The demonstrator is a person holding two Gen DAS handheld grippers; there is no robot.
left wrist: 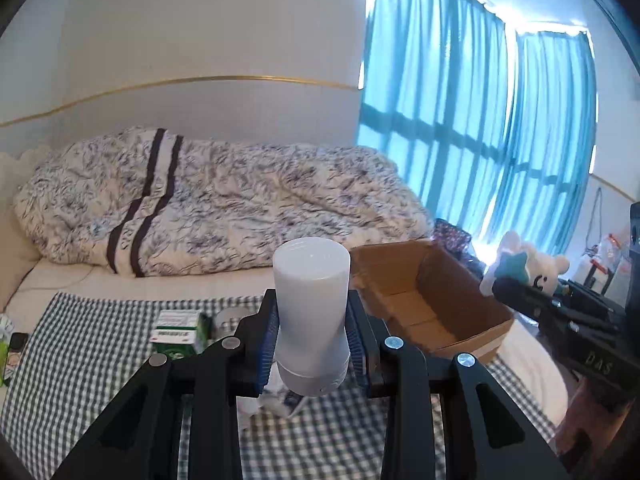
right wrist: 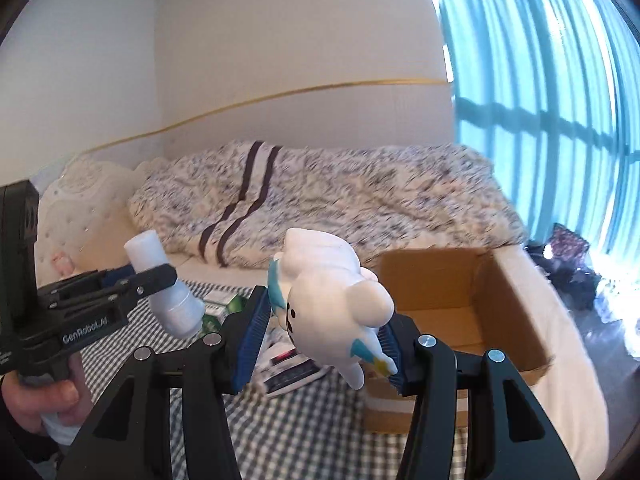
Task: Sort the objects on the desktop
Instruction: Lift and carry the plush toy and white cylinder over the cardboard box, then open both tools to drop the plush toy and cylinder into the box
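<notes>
matt plastic bottle [left wrist: 311, 308], plush-looking toy [right wrist: 332, 300], cardboard box [left wrist: 432, 300].

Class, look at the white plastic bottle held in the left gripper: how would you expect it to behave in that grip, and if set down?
The white bottle looks smooth, so it may slip; the left gripper pinches its narrow waist, which should help. It keeps its shape, so probably stiff. Tall and narrow, it could tip when stood up, then roll.

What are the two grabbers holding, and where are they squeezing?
The left gripper holds a white bottle by its narrow waist. The right gripper holds a white plush toy across its body.
</notes>
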